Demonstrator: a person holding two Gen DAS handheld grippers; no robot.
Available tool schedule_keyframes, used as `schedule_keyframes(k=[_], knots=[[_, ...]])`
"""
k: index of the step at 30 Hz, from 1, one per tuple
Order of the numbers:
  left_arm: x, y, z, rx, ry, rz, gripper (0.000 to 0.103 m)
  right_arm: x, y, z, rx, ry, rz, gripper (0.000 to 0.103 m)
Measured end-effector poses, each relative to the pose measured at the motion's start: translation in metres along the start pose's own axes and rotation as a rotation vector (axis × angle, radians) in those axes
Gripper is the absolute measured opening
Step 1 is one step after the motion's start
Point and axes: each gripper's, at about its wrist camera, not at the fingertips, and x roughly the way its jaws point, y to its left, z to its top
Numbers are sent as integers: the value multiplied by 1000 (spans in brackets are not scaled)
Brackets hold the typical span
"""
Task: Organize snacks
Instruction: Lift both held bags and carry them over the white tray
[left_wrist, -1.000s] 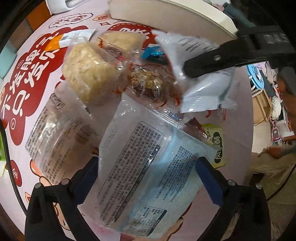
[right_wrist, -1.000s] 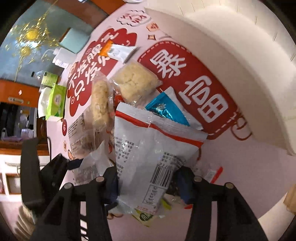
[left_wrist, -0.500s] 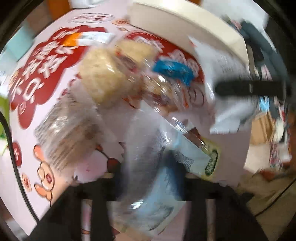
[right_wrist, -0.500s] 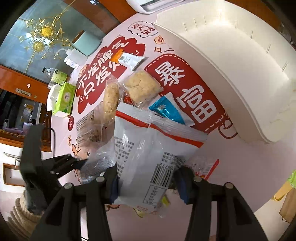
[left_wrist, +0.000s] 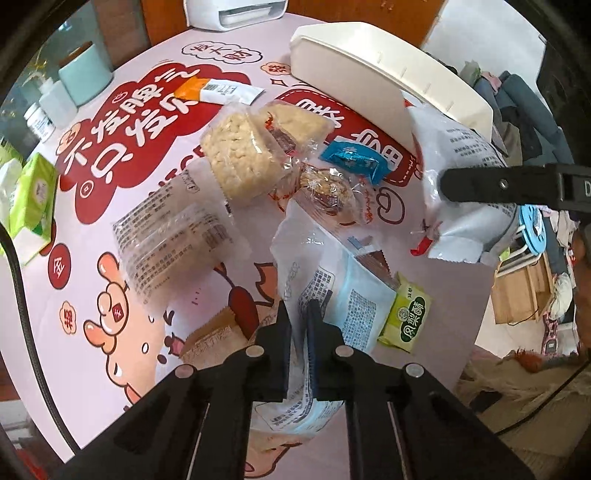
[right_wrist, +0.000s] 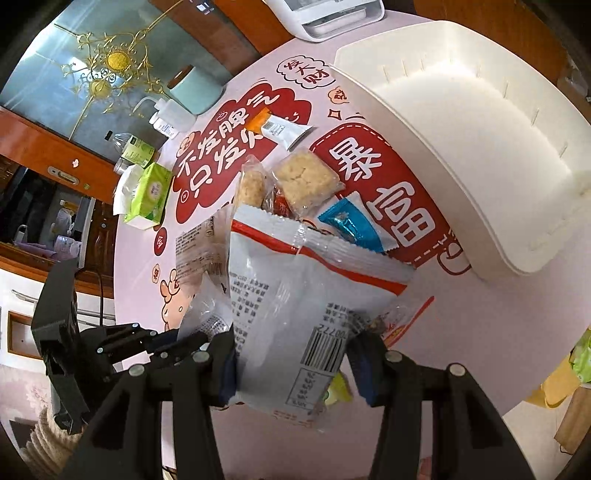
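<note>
White-and-blue packet, low centre of frame, is pinched in the just-closed left gripper. Right gripper clamps a red-striped white packet. Both look lifted off the bench; next, probably carry them to the white tray, upper right.

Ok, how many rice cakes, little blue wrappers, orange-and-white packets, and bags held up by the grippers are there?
Rice cakes: 2
Little blue wrapper: 1
Orange-and-white packet: 1
Held bags: 2, blue-white bag in left gripper, red-striped white bag in right gripper
Total: 6

L tongs clamped (angled down), R tongs gripping
</note>
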Motion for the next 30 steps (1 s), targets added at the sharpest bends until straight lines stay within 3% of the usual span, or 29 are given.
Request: schedule_keyframes(k=[10,17,30], knots=[[-33,3,3,-56,-79,5,2,-10,-1,-7,-15,-8,6,49],[-72,2,12,-128,-161,21,1,-30,12,-7,-89,-63,-5,49],[-156,-49,54,-147,-382,29,1,-82,1,-6,-166,-165,-30,48]])
